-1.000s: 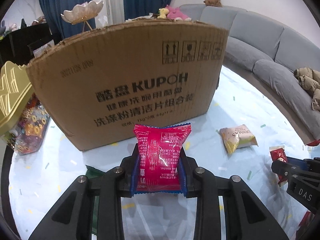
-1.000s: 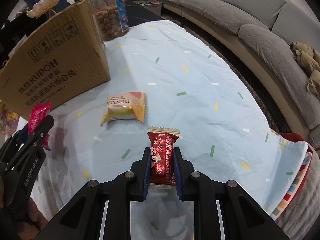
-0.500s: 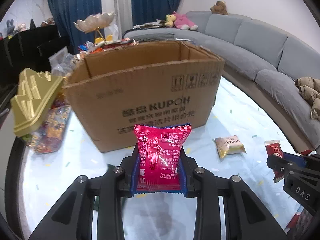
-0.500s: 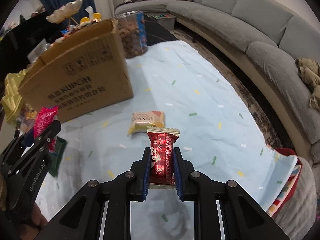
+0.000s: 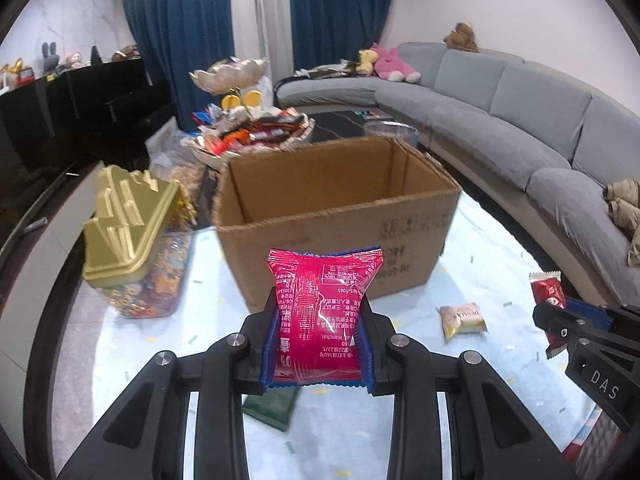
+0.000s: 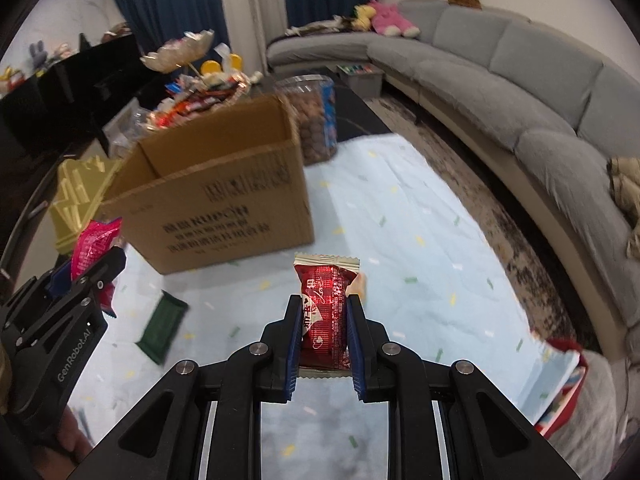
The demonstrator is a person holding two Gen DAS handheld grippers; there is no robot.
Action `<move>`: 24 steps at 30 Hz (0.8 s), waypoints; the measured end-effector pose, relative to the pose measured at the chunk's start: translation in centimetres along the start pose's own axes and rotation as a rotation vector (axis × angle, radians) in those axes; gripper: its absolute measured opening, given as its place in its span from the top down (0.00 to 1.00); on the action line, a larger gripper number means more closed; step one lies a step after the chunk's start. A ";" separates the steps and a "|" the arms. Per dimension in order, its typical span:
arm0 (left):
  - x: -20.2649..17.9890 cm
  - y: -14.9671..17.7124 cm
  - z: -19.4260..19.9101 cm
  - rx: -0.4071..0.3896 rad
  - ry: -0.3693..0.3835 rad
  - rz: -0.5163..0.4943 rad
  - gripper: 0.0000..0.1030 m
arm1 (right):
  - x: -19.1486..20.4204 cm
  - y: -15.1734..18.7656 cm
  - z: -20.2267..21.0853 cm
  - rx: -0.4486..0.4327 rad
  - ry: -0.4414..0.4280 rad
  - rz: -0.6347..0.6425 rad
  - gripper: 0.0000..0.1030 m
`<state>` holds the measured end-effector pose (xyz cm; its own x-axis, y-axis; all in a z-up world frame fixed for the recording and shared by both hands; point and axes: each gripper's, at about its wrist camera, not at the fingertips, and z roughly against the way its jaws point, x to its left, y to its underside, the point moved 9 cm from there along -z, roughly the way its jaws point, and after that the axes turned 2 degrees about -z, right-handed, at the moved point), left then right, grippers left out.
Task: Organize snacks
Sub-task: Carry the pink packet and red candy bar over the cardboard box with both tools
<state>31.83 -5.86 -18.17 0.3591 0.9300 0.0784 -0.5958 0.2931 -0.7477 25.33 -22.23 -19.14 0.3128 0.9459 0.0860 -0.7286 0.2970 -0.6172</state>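
Now, findings by item:
Change: both hand-held grippers have risen; the box (image 5: 340,216) mouth, a second ago only a wall of cardboard, now shows from above.
Left hand-held gripper (image 5: 320,332): clamped on the pink packet (image 5: 322,308), held upright, short of the box.
Right hand-held gripper (image 6: 323,320): clamped on the red packet (image 6: 326,300), clear of the tabletop (image 6: 420,240), right of the box.
Meaning: judged ready to carry both packets over the rim and drop them in.
Left behind: beige packet (image 5: 462,318) and green packet (image 6: 162,326) lie on the tabletop.
Hidden: box floor unseen, contents cannot be told; box print blurred; the beige packet is almost wholly masked in the right view.
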 end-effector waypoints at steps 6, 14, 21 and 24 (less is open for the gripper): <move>1.8 -1.1 1.3 -0.011 -0.030 0.022 0.69 | 2.2 -2.5 2.1 -0.071 -0.036 0.058 0.78; 3.3 -3.7 3.0 -0.037 -0.056 0.036 0.69 | 4.1 -5.0 3.4 -0.106 -0.088 0.074 0.78; 4.7 -5.9 3.8 -0.057 -0.082 0.042 0.69 | 5.5 -7.6 4.5 -0.142 -0.118 0.093 0.78; 4.9 -6.7 3.7 -0.057 -0.084 0.044 0.69 | 6.2 -8.5 4.7 -0.154 -0.133 0.111 0.78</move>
<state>34.95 -2.43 -10.35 0.2704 0.9578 0.0975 -0.5671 0.2403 -0.7878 30.63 -18.24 -9.62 0.1452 0.9836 0.1070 -0.6491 0.1763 -0.7400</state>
